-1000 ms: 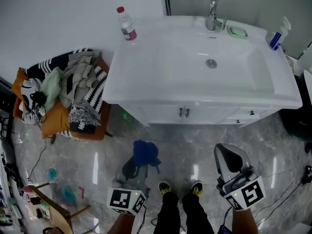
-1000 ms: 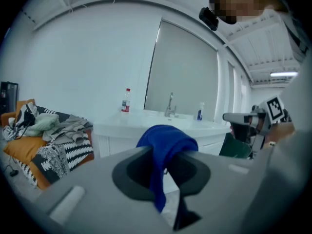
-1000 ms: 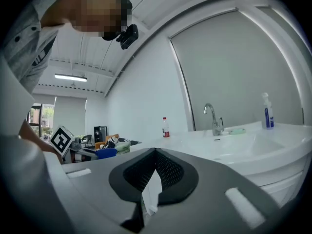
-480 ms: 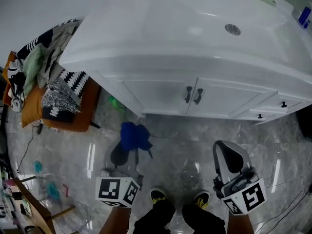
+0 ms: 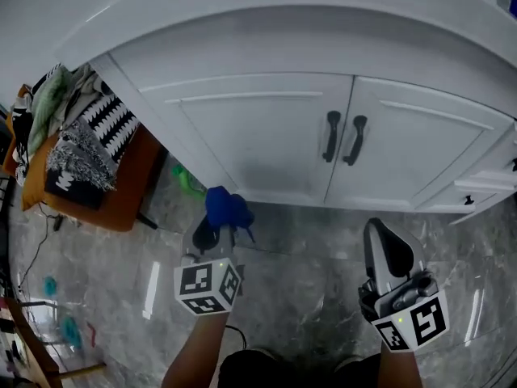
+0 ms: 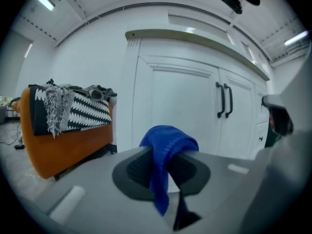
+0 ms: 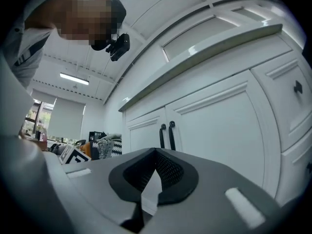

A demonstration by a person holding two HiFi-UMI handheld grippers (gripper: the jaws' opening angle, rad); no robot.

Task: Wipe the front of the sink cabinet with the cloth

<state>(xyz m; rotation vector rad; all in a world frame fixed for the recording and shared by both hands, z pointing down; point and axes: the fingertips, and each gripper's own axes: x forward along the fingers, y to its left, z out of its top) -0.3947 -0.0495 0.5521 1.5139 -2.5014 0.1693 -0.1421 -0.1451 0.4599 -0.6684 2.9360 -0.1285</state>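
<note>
The white sink cabinet front [image 5: 266, 136] fills the upper head view, its two doors meeting at a pair of black handles [image 5: 343, 138]. My left gripper [image 5: 216, 226] is shut on the blue cloth [image 5: 226, 208], low and just short of the left door's bottom edge. In the left gripper view the blue cloth [image 6: 165, 152] bulges out between the jaws of my left gripper [image 6: 163, 157], with the left door [image 6: 180, 111] beyond it. My right gripper [image 5: 386, 234] hangs shut and empty below the right door. Seen from the right gripper [image 7: 157, 156], the handles [image 7: 166, 135] are straight ahead.
An orange seat [image 5: 121, 192] piled with striped and patterned clothes [image 5: 81, 136] stands left of the cabinet, also in the left gripper view as the orange seat [image 6: 63, 140]. A green object [image 5: 187, 182] lies by the cabinet's left foot. Small drawer knobs [image 5: 468, 201] sit at right. Glossy grey marble floor [image 5: 307, 265].
The head view has dropped and closed in on the cabinet front. My left gripper carried the blue cloth forward toward the left door's base. The right gripper stayed low at right.
</note>
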